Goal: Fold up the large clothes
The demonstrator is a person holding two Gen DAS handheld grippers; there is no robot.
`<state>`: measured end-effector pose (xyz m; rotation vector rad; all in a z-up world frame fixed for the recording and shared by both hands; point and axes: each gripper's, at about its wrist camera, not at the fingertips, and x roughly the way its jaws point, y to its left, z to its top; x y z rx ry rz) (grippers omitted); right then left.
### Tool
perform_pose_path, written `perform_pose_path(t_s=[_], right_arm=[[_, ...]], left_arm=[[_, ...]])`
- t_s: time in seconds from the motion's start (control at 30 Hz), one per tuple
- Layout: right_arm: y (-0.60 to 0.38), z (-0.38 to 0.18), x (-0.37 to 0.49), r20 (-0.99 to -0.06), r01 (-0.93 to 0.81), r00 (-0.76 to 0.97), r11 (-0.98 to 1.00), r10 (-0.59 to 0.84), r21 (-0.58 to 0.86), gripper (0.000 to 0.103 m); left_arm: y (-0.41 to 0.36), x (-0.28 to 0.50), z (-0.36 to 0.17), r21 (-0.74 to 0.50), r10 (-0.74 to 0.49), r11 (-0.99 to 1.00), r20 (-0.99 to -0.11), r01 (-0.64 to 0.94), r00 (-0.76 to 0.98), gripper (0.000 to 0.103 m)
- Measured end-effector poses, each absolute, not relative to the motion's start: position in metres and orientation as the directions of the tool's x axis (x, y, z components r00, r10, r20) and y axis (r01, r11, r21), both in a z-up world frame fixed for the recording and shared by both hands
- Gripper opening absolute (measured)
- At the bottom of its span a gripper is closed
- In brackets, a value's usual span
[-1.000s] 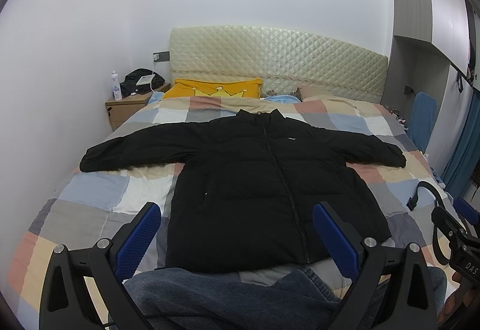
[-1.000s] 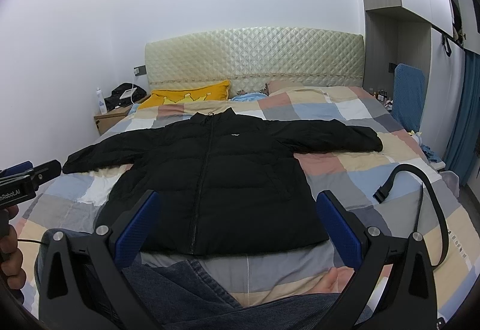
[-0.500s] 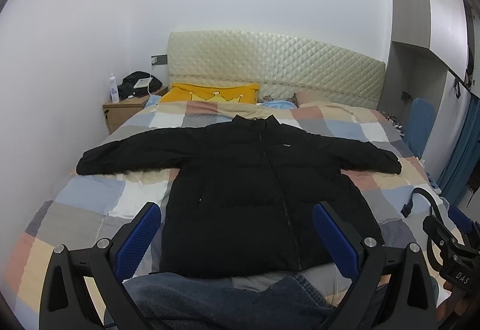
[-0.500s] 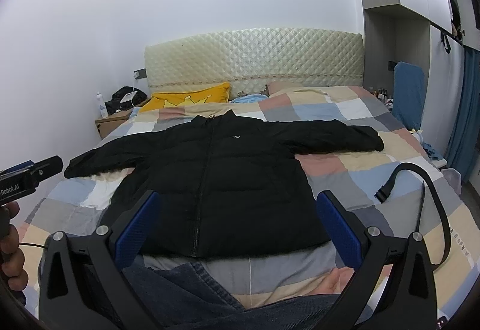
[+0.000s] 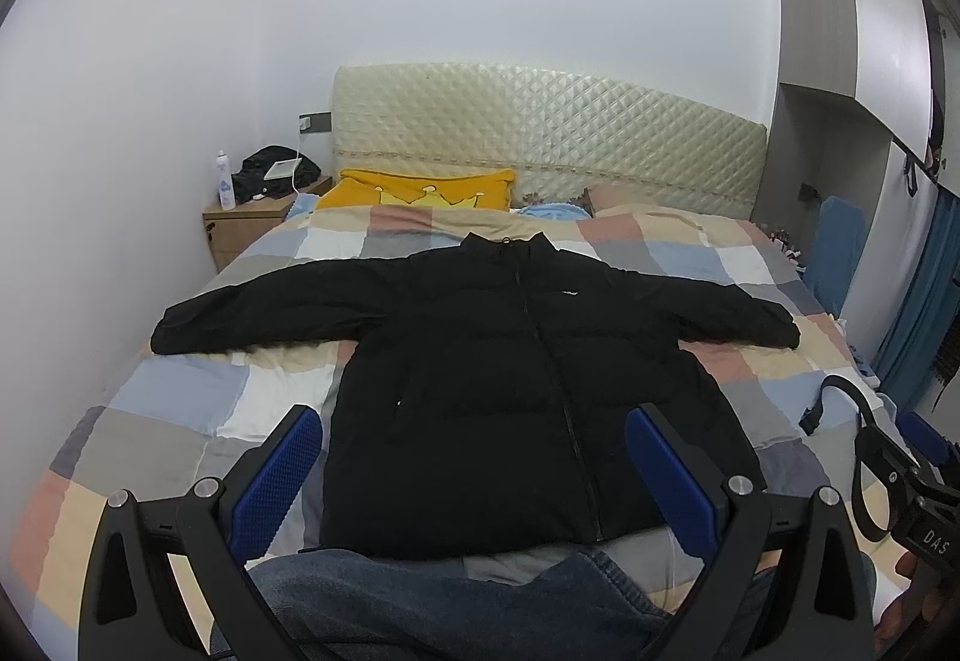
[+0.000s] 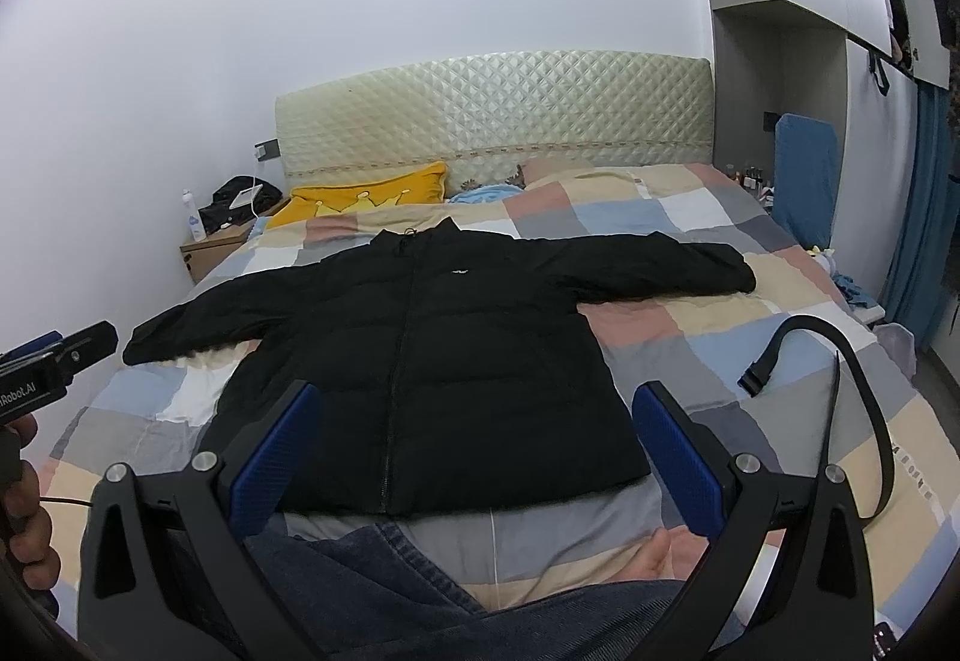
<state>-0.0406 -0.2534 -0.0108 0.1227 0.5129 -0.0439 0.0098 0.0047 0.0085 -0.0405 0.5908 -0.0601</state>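
Note:
A black puffer jacket (image 5: 504, 379) (image 6: 432, 361) lies flat and zipped on the checked bedspread (image 5: 180, 409) (image 6: 750, 337), both sleeves spread out sideways, collar toward the headboard. My left gripper (image 5: 474, 472) is held above the jacket's hem, wide open, nothing between its blue pads. My right gripper (image 6: 474, 457) hovers over the hem too, open and empty. Each gripper shows at the edge of the other's view. A person's jeans-clad legs (image 5: 456, 601) (image 6: 468, 595) rest on the bed just below the hem.
A black strap (image 6: 840, 385) curls on the bed right of the jacket. A yellow crown pillow (image 5: 420, 190) lies by the quilted headboard (image 5: 540, 132). A nightstand (image 5: 252, 223) with a bottle stands at the left wall. A blue chair (image 6: 804, 181) and wardrobe stand right.
Both cameras have tilted up slightly, so the jacket sits lower in view. The jacket itself has not moved and both grippers stay open.

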Motion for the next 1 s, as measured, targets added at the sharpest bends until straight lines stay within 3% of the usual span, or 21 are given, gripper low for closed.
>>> perform_pose_path(t_s=[0.53, 1.0], right_arm=[[-0.255, -0.005, -0.037, -0.49, 0.079, 0.871, 0.992, -0.018, 0.103, 0.103], [-0.291, 0.011, 0.002, -0.433, 0.095, 0.901, 0.99, -0.041, 0.103, 0.103]], left_arm=[[-0.007, 0.026, 0.024, -0.072, -0.115, 0.993, -0.523, 0.091, 0.845, 0.102], [-0.026, 0.083, 0.031, -0.027, -0.113, 0.993, -0.456, 0.113, 0.883, 0.102]])
